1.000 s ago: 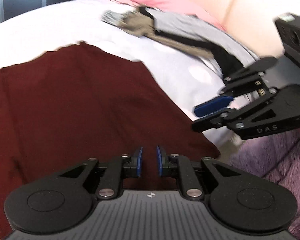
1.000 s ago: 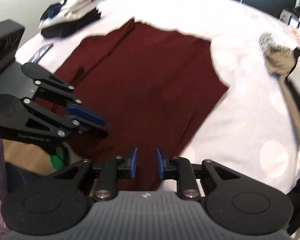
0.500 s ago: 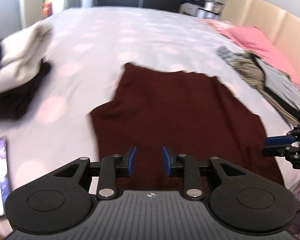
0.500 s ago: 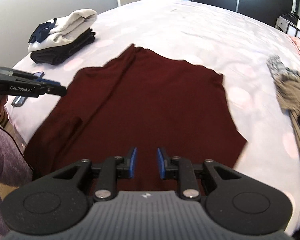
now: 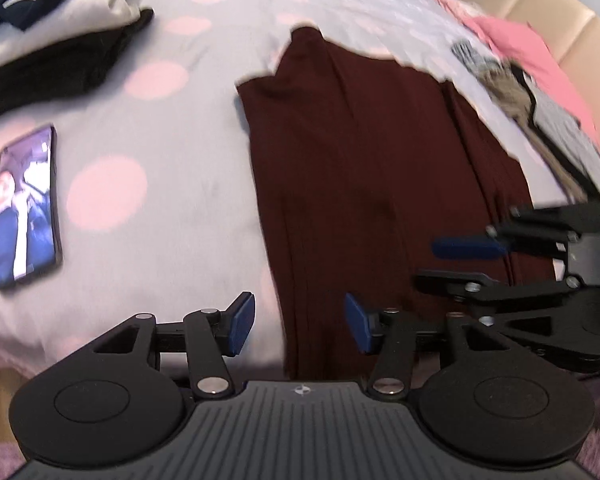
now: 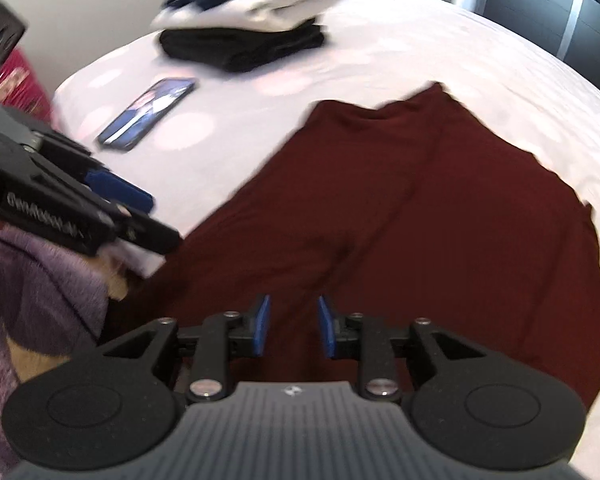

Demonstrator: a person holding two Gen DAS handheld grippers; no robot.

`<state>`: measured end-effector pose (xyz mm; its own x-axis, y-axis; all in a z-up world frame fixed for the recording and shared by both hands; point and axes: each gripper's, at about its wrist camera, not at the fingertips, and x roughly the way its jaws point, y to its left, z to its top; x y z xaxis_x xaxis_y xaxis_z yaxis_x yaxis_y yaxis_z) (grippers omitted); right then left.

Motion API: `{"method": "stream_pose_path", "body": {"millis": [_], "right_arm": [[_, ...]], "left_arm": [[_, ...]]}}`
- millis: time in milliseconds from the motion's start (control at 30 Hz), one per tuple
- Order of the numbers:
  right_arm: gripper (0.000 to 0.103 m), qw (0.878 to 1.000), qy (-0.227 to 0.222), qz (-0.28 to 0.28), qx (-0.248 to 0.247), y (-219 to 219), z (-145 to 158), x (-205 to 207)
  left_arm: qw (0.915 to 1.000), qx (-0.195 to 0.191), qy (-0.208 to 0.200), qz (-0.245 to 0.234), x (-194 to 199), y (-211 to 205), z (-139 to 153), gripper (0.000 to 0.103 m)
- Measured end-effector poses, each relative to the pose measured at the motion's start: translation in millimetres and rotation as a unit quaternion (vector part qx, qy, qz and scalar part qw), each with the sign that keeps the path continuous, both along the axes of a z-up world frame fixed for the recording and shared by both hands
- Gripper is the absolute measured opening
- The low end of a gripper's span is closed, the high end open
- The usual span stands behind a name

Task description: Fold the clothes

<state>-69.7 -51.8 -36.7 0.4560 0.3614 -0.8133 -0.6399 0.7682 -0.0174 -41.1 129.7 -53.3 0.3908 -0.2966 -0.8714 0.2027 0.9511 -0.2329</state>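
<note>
1. While your two grippers point down at the near edge of the bed (image 5: 172, 184), the dark red garment (image 5: 380, 168) lies spread flat on the white, pink-dotted cover, its near hem at the bed's edge.
2. Your left gripper (image 5: 299, 325) has its blue-padded fingers (image 5: 242, 322) parted and opening; nothing is pinched between them. In the left wrist view the garment's left edge runs up between the two pads, with bare cover under the left one and red cloth under the right one.
3. Your right gripper (image 6: 293, 327) has its fingers (image 6: 262, 324) a narrower gap apart and also opening, with nothing clamped. It hangs over the near part of the garment (image 6: 440, 220), red cloth filling the gap behind the pads.
4. Seen from the left wrist view, the right gripper (image 5: 466, 248) sits to the right, over the garment's right side; whether either gripper's pads touch the cloth, you cannot tell.
5. No container shows. A stack of folded clothes (image 6: 252, 8), pale on top and black beneath, lies at the far left of the bed, well apart from the garment.
6. A phone (image 5: 24, 208) with a lit screen lies flat on the cover between that stack and the garment.
7. More loose clothes (image 5: 540, 108) lie along the right, beyond the garment.
8. A purple fuzzy sleeve (image 6: 40, 280) shows beneath the left gripper (image 6: 118, 194) in the right wrist view.
</note>
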Motion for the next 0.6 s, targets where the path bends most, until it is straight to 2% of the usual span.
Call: {"method": "stream_pose_path", "body": {"millis": [167, 300, 367, 400, 500, 600], "right_arm": [[0.035, 0.999, -0.006, 0.030, -0.021, 18, -8, -10], [0.036, 1.000, 0.000, 0.018, -0.016, 16, -9, -4], [0.037, 1.000, 0.001, 0.014, -0.016, 16, -10, -4], [0.037, 1.000, 0.003, 0.014, -0.016, 16, -11, -3], [0.037, 1.000, 0.004, 0.012, -0.016, 14, -13, -3], [0.037, 1.000, 0.005, 0.015, 0.002, 10, -9, -5]], "left_arm": [[0.9993, -0.002, 0.038, -0.005, -5, 1, -27, 0.047], [0.9976, -0.027, 0.064, 0.008, -4, 5, -48, 0.038], [0.9970, -0.039, 0.067, 0.009, -3, 6, -52, 0.032], [0.9963, -0.049, 0.070, 0.010, -3, 8, -53, 0.024], [0.9961, -0.060, 0.065, 0.002, -5, 8, -50, 0.012], [0.9976, -0.053, 0.044, -0.008, -10, 5, -40, 0.010]]}}
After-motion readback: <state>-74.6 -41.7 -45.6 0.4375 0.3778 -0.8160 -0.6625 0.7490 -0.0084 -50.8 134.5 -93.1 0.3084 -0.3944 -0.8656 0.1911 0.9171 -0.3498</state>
